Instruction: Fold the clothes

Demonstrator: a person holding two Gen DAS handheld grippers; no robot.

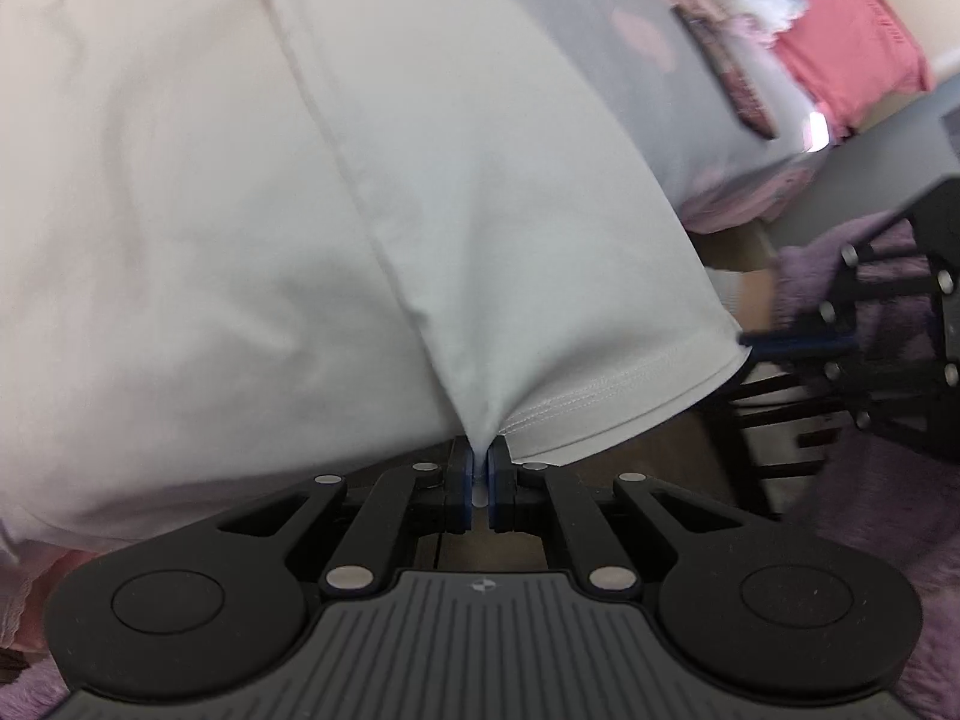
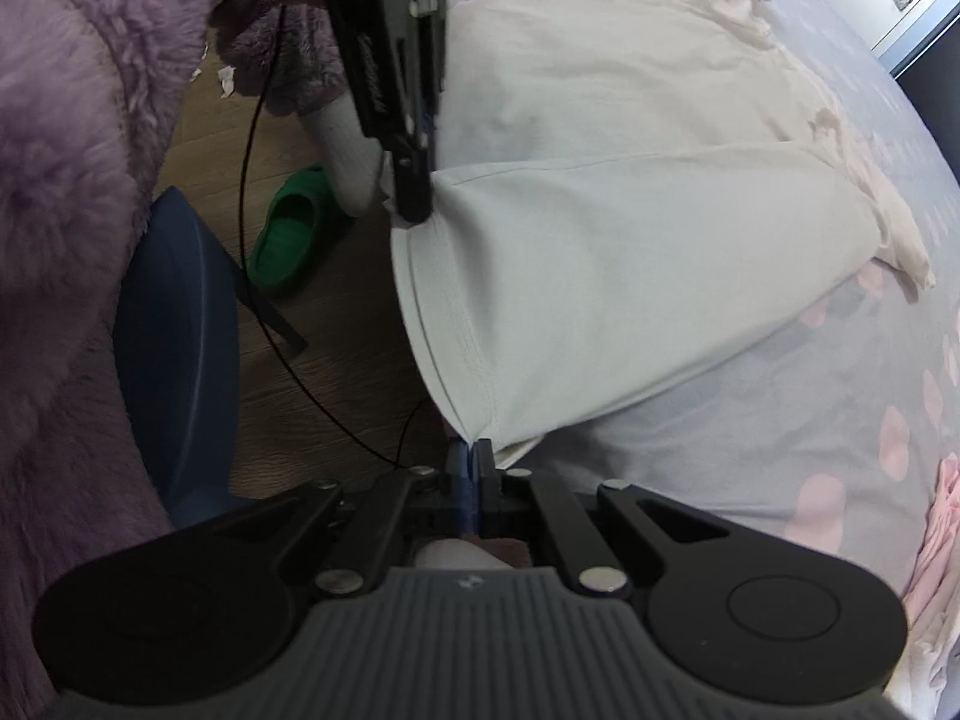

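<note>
1. Between the 2 grippers, the pale grey-white cotton T-shirt (image 2: 600, 276) hangs by its stitched hem, its body trailing forward onto the grey pink-spotted bedsheet (image 2: 750, 420).
2. Left gripper (image 1: 480, 468) and right gripper (image 2: 471, 462) each pinch a hem corner; neither sits nearer.
3. Collar and sleeves are hidden.
</note>
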